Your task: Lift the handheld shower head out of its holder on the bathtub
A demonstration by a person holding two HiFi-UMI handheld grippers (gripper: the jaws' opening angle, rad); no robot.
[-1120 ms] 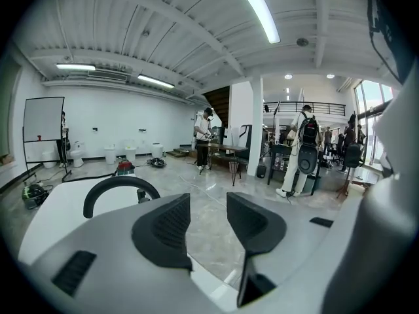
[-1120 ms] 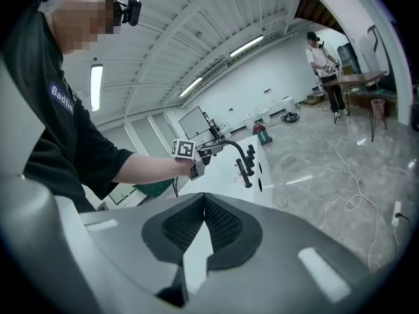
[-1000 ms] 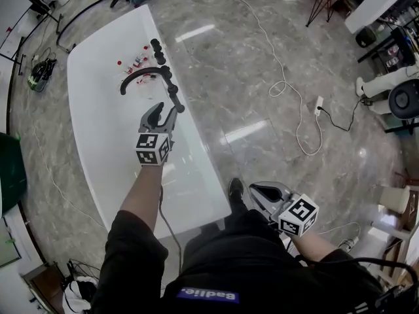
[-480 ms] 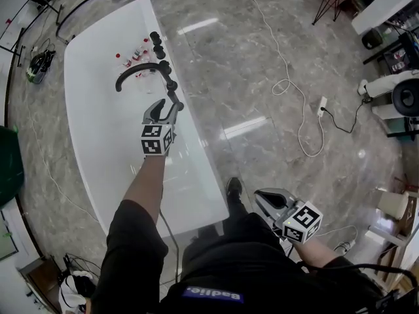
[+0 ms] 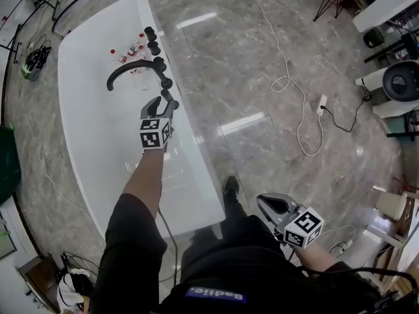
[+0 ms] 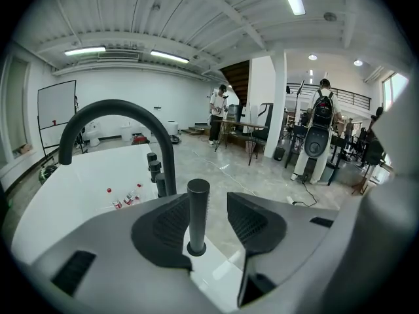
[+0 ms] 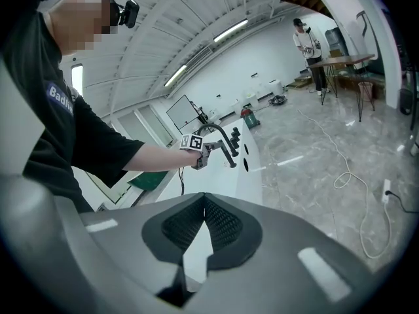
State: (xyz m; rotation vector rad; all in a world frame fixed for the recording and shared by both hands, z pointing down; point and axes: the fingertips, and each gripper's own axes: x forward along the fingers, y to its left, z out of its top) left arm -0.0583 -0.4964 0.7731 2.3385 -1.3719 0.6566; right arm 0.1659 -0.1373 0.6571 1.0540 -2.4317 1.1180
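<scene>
The left gripper (image 5: 162, 101) is holding its jaws apart around the upright black handheld shower head (image 6: 198, 208) on the bathtub (image 5: 85, 116) rim — the right gripper (image 7: 204, 208) is hanging closed, empty.

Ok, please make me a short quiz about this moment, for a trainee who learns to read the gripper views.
1. True or false: the left gripper has its jaws shut tight on the shower head handle.
2. Fill in: the small red-capped bottles lie ____ the bathtub.
3. Where is the right gripper?
A) around the handle
B) low at the person's right side, away from the bathtub
C) inside the bathtub

Key:
1. False: the jaws stand apart, with the handle upright between them.
2. inside
3. B
</scene>
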